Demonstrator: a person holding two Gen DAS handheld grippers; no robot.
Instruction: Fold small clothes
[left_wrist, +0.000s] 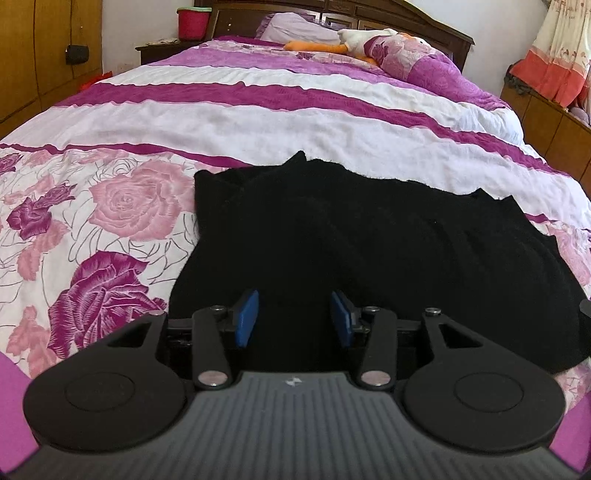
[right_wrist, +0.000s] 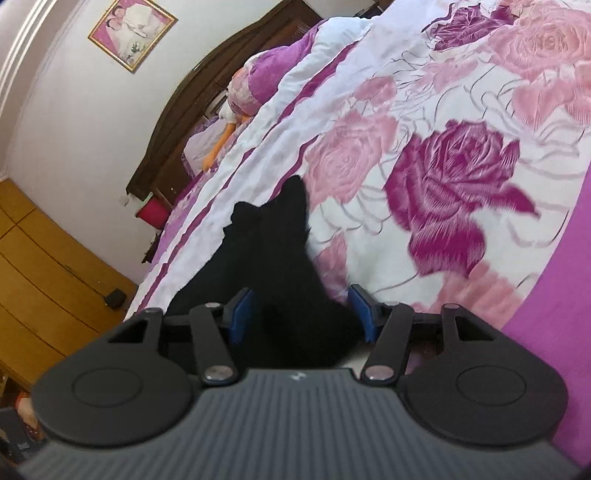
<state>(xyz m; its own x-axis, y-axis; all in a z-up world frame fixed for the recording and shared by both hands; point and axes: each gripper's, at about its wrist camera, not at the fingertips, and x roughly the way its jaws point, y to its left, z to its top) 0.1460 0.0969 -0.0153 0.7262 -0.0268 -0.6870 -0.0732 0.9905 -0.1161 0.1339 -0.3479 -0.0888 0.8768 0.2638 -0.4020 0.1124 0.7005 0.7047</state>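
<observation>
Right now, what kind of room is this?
A bedroom, most likely: a bed with a floral cover, a wooden headboard, and a plush toy near the pillows.

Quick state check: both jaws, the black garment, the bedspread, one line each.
left gripper: jaws apart, pads not pressing the cloth beneath them.
right gripper: jaws apart, black cloth between them, not pinched.
black garment: lying rumpled on the bed, partly folded over itself.
floral bedspread: spread over the bed, lightly creased.
</observation>
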